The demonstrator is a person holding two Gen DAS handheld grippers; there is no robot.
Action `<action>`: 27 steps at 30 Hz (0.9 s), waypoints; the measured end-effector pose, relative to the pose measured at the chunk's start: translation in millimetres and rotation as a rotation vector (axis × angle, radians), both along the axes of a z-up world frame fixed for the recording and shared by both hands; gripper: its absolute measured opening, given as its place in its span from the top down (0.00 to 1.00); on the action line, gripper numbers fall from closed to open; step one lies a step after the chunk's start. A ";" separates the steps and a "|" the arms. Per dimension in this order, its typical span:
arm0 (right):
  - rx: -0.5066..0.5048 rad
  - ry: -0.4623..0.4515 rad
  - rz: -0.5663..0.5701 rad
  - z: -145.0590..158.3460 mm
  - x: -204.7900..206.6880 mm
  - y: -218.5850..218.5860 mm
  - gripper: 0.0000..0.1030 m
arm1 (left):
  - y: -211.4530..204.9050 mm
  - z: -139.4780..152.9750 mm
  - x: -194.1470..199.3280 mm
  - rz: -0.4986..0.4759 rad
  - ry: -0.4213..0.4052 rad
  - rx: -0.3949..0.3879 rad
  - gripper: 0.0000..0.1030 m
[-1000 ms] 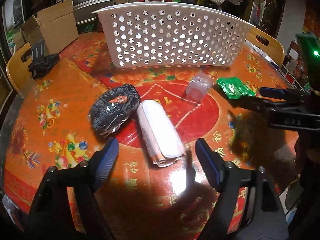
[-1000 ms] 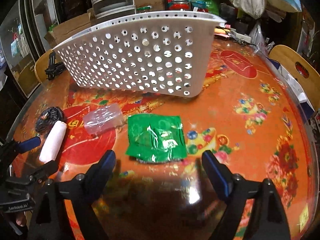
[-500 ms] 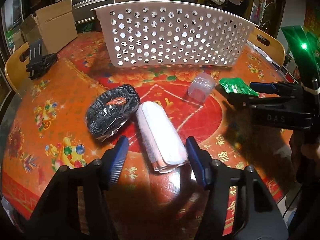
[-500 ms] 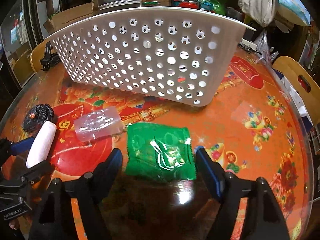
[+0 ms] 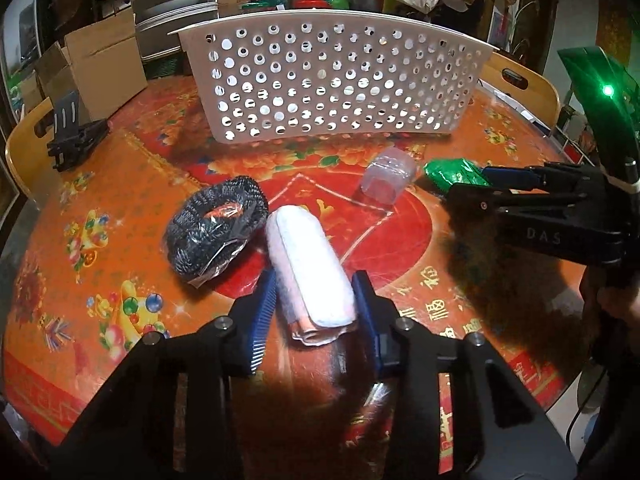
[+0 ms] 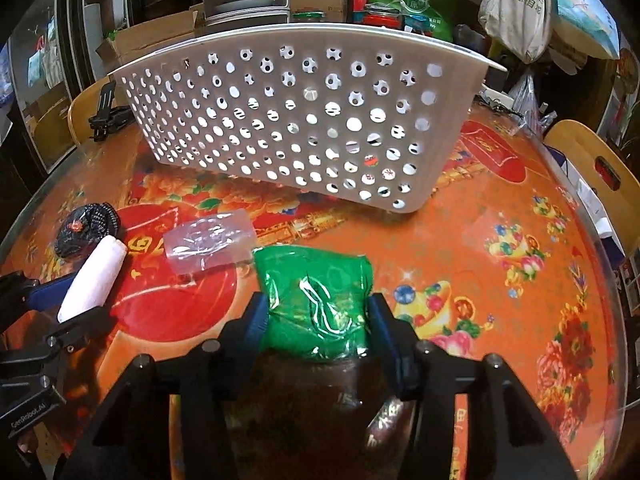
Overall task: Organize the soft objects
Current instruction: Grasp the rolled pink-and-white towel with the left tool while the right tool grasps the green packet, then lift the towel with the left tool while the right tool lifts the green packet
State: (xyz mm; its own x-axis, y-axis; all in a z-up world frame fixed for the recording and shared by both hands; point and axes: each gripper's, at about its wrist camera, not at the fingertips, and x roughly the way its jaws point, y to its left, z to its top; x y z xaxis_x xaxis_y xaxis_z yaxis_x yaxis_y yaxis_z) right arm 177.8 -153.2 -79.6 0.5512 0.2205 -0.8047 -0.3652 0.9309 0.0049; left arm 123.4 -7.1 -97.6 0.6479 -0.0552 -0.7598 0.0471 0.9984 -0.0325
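Left gripper [image 5: 314, 306] just closed onto white rolled towel [image 5: 310, 270], right gripper [image 6: 316, 322] squeezing green packet [image 6: 316, 300] (crumpled), perforated basket [image 6: 304, 120] beyond both.

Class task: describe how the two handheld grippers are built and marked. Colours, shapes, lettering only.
Both are black plastic frames with round screws and two blue ribbed fingertip pads. The left gripper has a white-lettered label visible in the right wrist view. The right gripper bears the letters "DAS" and a green-lit panel in the left wrist view.

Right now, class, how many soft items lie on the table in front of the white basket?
4: black scrunchie, white rolled towel beside it, clear packet mid-table, green packet nearest the right gripper. The basket may hide more.
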 end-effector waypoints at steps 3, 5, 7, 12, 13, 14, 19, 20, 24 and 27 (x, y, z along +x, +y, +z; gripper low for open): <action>0.001 -0.002 0.004 0.0 -4.7 -1.5 0.53 | -0.4 0.2 -2.7 -0.015 -0.009 -0.012 0.66; 0.013 -0.001 0.004 0.5 -8.2 -3.5 0.54 | -0.7 1.2 -4.9 -0.020 -0.019 -0.016 0.66; 0.021 0.000 -0.001 1.4 -10.6 -6.3 0.54 | -1.2 3.4 -7.2 -0.026 -0.029 -0.019 0.66; 0.041 -0.018 -0.014 10.3 -18.9 -15.9 0.54 | -2.3 10.6 -12.6 -0.032 -0.055 -0.019 0.67; 0.045 -0.026 -0.018 13.3 -21.0 -18.2 0.54 | -1.9 11.7 -13.8 -0.033 -0.060 -0.022 0.67; 0.049 -0.029 -0.020 15.2 -22.3 -18.7 0.54 | -1.6 12.8 -15.1 -0.036 -0.064 -0.025 0.67; 0.059 -0.058 -0.029 27.4 -32.4 -25.1 0.54 | 1.7 20.0 -21.1 -0.040 -0.090 -0.036 0.68; 0.062 -0.064 -0.029 30.1 -34.4 -25.6 0.54 | 2.4 21.7 -22.6 -0.041 -0.096 -0.036 0.68; 0.073 -0.090 -0.028 41.0 -44.4 -27.1 0.54 | 4.7 29.0 -27.6 -0.046 -0.120 -0.039 0.69; 0.076 -0.108 -0.020 49.4 -50.4 -26.3 0.54 | 6.6 35.2 -30.8 -0.049 -0.136 -0.044 0.70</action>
State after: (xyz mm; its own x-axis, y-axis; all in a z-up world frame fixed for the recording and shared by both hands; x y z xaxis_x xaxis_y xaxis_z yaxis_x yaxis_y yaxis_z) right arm 127.4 -179.6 -30.2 0.6386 0.2666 -0.7218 -0.3490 0.9364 0.0371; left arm 92.6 -0.5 -62.4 0.7400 -0.1208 -0.6617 0.1030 0.9925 -0.0660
